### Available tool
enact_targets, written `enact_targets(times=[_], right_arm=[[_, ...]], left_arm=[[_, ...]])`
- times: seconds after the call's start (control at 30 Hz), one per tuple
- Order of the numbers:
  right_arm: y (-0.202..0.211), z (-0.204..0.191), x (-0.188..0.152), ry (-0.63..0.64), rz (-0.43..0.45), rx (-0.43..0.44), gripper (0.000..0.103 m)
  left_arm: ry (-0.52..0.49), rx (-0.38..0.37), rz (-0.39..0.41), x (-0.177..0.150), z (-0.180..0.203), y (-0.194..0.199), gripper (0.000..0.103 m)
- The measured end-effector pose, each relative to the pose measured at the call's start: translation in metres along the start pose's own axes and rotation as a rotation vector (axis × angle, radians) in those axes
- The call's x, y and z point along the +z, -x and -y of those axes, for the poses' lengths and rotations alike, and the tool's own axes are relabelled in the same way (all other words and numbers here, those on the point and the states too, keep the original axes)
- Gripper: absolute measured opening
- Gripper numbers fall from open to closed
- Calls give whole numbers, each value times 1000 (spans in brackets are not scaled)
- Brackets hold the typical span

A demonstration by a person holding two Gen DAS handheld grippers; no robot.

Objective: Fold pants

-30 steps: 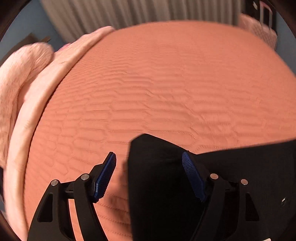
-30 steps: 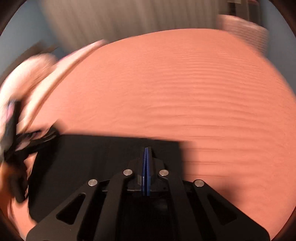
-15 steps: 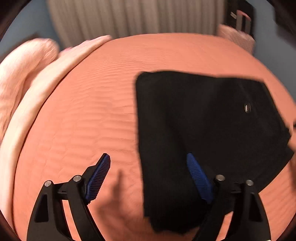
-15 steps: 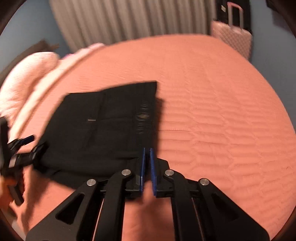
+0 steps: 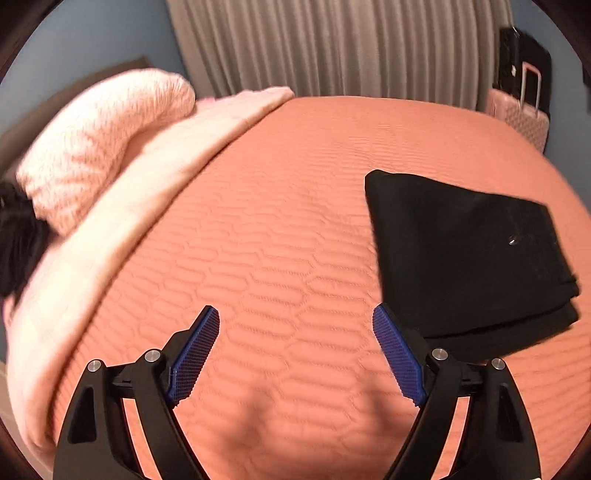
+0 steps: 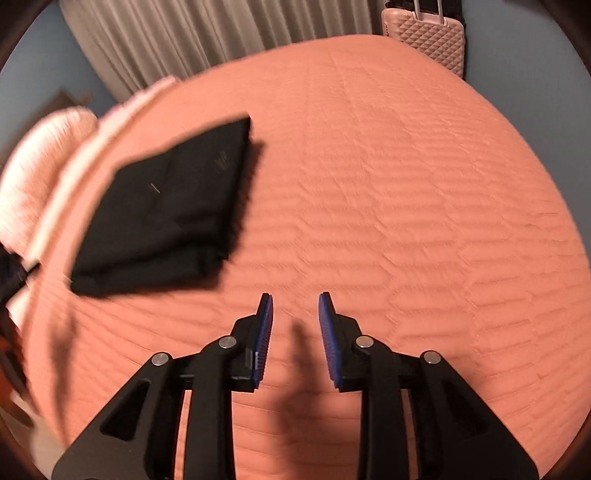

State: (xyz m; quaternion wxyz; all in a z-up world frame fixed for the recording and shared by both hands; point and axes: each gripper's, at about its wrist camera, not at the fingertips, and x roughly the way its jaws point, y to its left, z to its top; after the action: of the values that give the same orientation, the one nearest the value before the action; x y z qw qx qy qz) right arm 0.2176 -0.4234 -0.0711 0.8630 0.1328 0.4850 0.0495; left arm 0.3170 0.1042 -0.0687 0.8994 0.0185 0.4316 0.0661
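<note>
The black pants (image 5: 465, 254) lie folded into a thick rectangle on the orange quilted bed (image 5: 288, 229). In the left wrist view they are to the right, beyond my right finger. My left gripper (image 5: 295, 325) is open and empty, above bare quilt, clear of the pants. In the right wrist view the pants (image 6: 166, 206) lie at the left. My right gripper (image 6: 295, 314) is open with a narrow gap, empty, above bare quilt to the right of the pants.
A pink pillow (image 5: 99, 147) and a folded pale pink blanket (image 5: 122, 229) lie along the bed's left side. A pink suitcase (image 6: 428, 33) stands past the far edge, by grey curtains (image 5: 332, 44).
Both grippers have pulled back and away from the pants. The right gripper, shut on the pants a second ago, has let go and opened. The pants now lie folded on the bed.
</note>
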Motion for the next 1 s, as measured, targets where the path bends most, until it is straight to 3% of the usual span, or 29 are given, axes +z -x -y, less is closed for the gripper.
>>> enact_targets(times=[0.03, 0.1, 0.13, 0.23, 0.3, 0.37, 0.47, 0.57, 0.67, 0.7, 0.73, 0.8, 0.83, 0.87, 1.0], right_arm=[[1, -5, 7, -2, 14, 57, 41], [-1, -9, 10, -27, 18, 123, 67], [-11, -7, 17, -47, 18, 152, 70], [-31, -10, 26, -91, -1, 236, 70], [-52, -1, 39, -145, -27, 296, 70], [-64, -2, 36, -189, -51, 354, 70], [-79, -1, 39, -237, -66, 419, 72], [-95, -21, 44, -208, -76, 500, 73], [-104, -43, 46, -122, -66, 450, 73], [-104, -48, 45, -104, -58, 436, 70], [-106, -49, 45, -100, -58, 431, 45], [-109, -47, 47, -114, -70, 390, 30], [-106, -44, 48, -150, -71, 405, 25], [-102, -46, 49, -143, -67, 394, 24], [-66, -70, 52, -68, -30, 341, 18]], left_arm=[[35, -45, -33, 1, -3, -1, 83], [156, -218, -110, -4, -15, -8, 83], [198, -270, -123, -10, -11, -5, 83], [268, -392, -136, -24, 11, -7, 86], [270, -389, -214, -40, 38, -31, 86], [282, -444, -241, -39, 49, -56, 85], [268, -413, -182, -31, 66, -66, 89], [254, -514, -184, -22, 87, -77, 91], [233, -513, -178, -17, 100, -90, 92], [219, -501, -186, -14, 105, -93, 91], [202, -486, -191, -12, 109, -94, 91], [124, -391, -200, -8, 121, -89, 70], [93, -374, -192, -7, 123, -82, 48], [80, -375, -189, -5, 123, -74, 33], [53, -367, -207, -3, 122, -38, 25]])
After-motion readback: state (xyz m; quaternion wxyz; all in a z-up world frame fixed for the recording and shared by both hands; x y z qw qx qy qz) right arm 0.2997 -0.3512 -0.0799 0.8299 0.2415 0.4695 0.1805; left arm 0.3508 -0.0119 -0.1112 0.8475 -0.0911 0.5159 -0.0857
